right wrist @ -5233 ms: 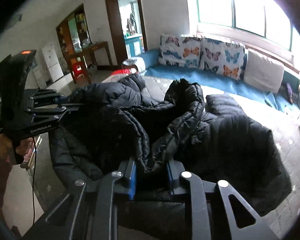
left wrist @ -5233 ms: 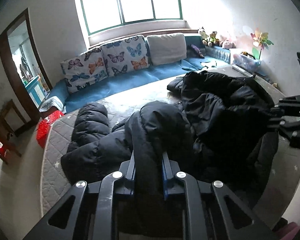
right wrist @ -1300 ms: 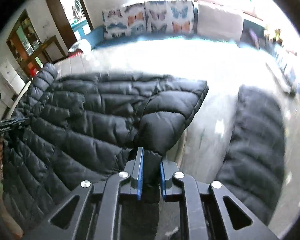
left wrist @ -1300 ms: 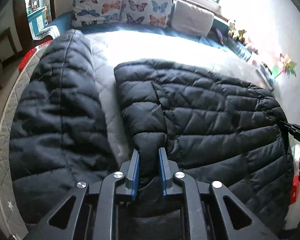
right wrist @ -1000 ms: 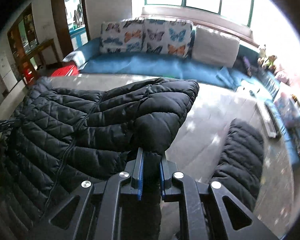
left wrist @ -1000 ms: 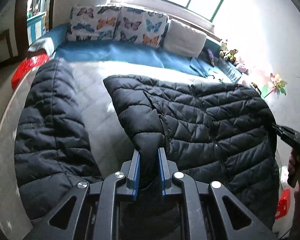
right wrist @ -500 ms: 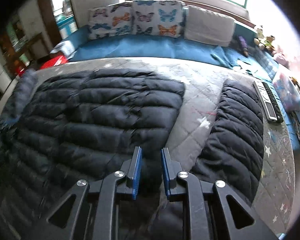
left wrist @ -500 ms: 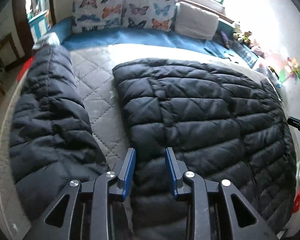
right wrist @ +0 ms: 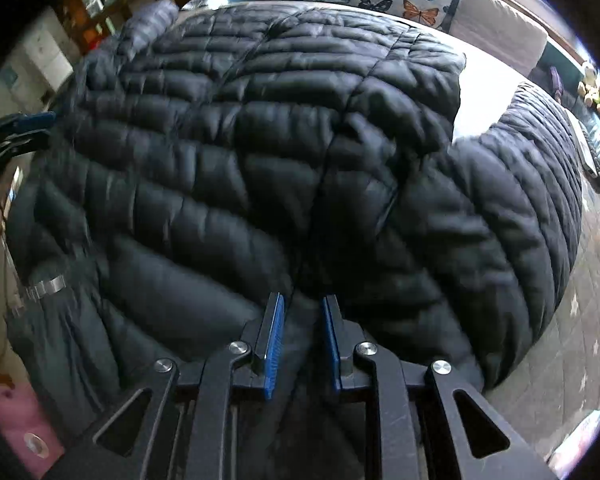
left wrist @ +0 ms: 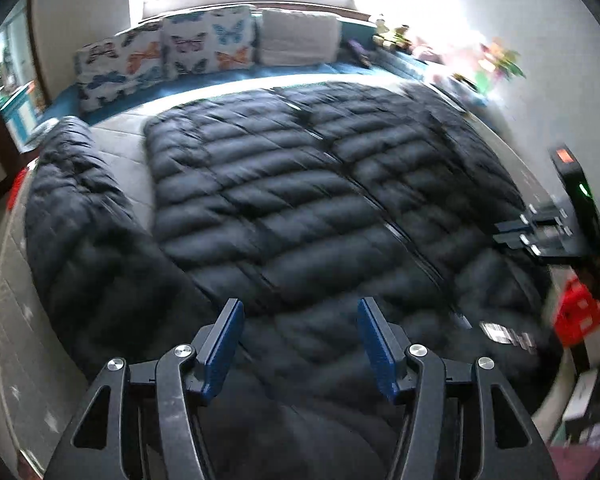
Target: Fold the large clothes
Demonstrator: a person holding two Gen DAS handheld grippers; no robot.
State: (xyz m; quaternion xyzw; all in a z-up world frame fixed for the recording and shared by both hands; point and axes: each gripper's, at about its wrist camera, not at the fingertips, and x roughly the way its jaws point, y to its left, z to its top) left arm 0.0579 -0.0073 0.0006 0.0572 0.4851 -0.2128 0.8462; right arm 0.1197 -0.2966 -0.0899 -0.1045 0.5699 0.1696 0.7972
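A large black quilted puffer jacket [left wrist: 300, 200] lies spread flat on the grey quilted mattress [left wrist: 116, 152], front up, zipper down the middle. One sleeve [left wrist: 72, 208] lies out to the left, the other [right wrist: 532, 200] to the right. My left gripper [left wrist: 300, 340] is open wide just above the jacket's near hem, holding nothing. My right gripper [right wrist: 302, 332] stands low over the jacket [right wrist: 228, 152], its jaws a narrow gap apart with dark fabric between them; whether the pads pinch it is unclear. The right gripper also shows in the left wrist view [left wrist: 540, 228].
Butterfly cushions [left wrist: 168, 52] and a white pillow [left wrist: 296, 40] line the blue bench under the window. A red stool [left wrist: 576, 316] stands by the mattress's right edge. A dark remote [right wrist: 588, 156] lies on the mattress past the right sleeve. Shelves and a doorway are far left.
Both grippers laid the jacket flat. The left gripper opened wide and pulled back from the hem. The right gripper dropped close over the jacket, jaws slightly wider.
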